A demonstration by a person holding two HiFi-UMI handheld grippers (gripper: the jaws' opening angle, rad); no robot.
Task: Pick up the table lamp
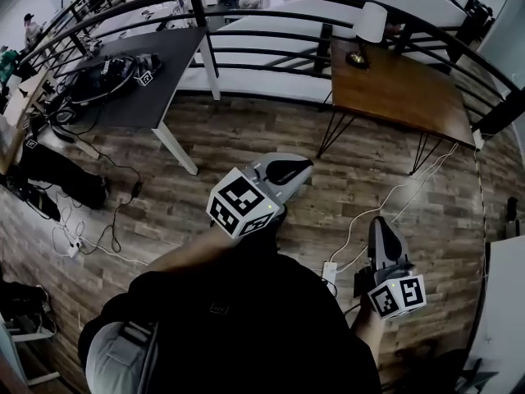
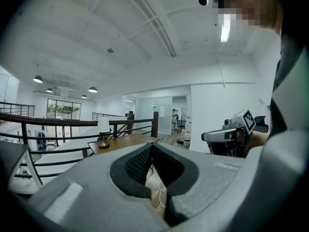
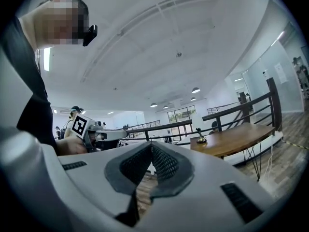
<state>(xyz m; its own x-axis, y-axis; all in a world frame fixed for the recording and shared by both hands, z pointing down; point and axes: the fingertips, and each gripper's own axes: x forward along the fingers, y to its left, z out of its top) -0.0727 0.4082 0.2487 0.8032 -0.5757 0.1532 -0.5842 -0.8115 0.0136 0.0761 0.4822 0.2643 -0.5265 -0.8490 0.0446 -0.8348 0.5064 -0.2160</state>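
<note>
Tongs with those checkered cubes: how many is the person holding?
2. The left tongs point forward near the middle of the head view; the right tongs sit lower and further right. Both are shut and empty. No others show.

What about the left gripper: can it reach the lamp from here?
Probably not yet. The table lamp stands at the far side of the wooden table, and the left gripper, jaws shut, is well short of it over the floor. Nothing blocks the way; stepping closer should do.
</note>
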